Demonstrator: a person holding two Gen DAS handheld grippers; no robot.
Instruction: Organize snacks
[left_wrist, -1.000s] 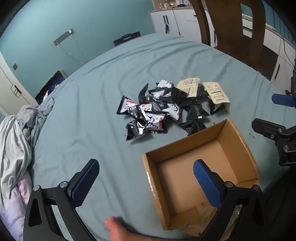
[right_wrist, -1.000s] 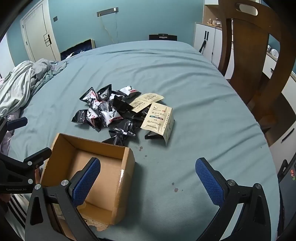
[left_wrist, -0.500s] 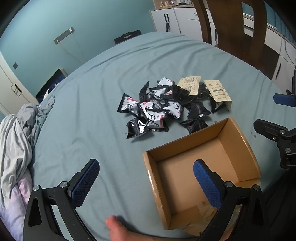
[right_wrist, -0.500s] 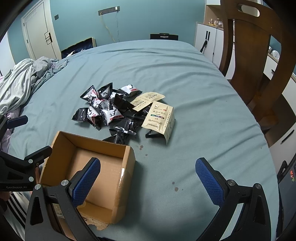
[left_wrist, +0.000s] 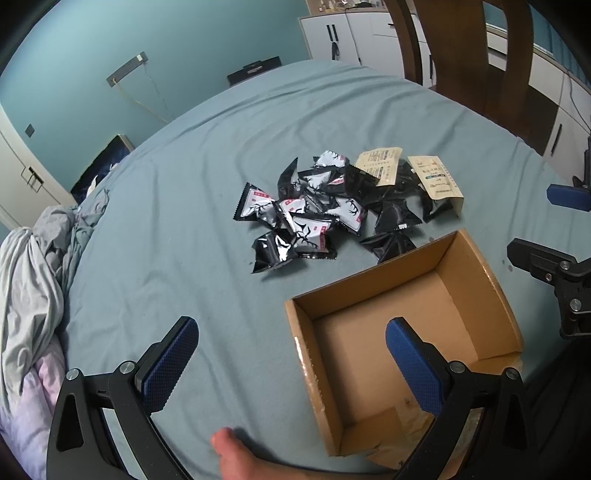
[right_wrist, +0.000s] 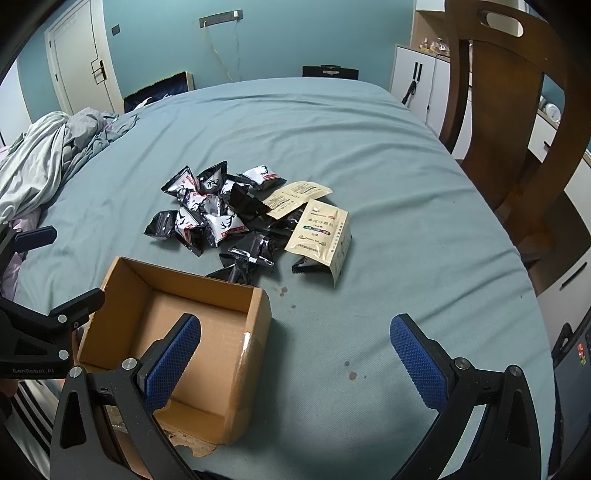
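A heap of black-and-white snack packets (left_wrist: 314, 218) (right_wrist: 207, 218) lies on the blue-green bed sheet, with two beige sachets (left_wrist: 436, 179) (right_wrist: 321, 232) at its right side. An open, empty cardboard box (left_wrist: 476, 266) (right_wrist: 258, 321) sits just in front of the heap. My left gripper (left_wrist: 291, 365) hangs open over the box's left wall, holding nothing. My right gripper (right_wrist: 295, 354) is open too, straddling the box's right wall, with nothing between its blue pads. Each gripper shows at the edge of the other's view.
A crumpled grey blanket (left_wrist: 33, 273) (right_wrist: 44, 155) lies at the left of the bed. A wooden chair (right_wrist: 517, 122) and white cabinets (left_wrist: 343, 37) stand to the right and behind. A bare foot (left_wrist: 236, 454) rests at the near edge.
Both views have shifted slightly: the snack heap and box sit a little lower in each view than a second ago. Both grippers stay open and hold nothing.
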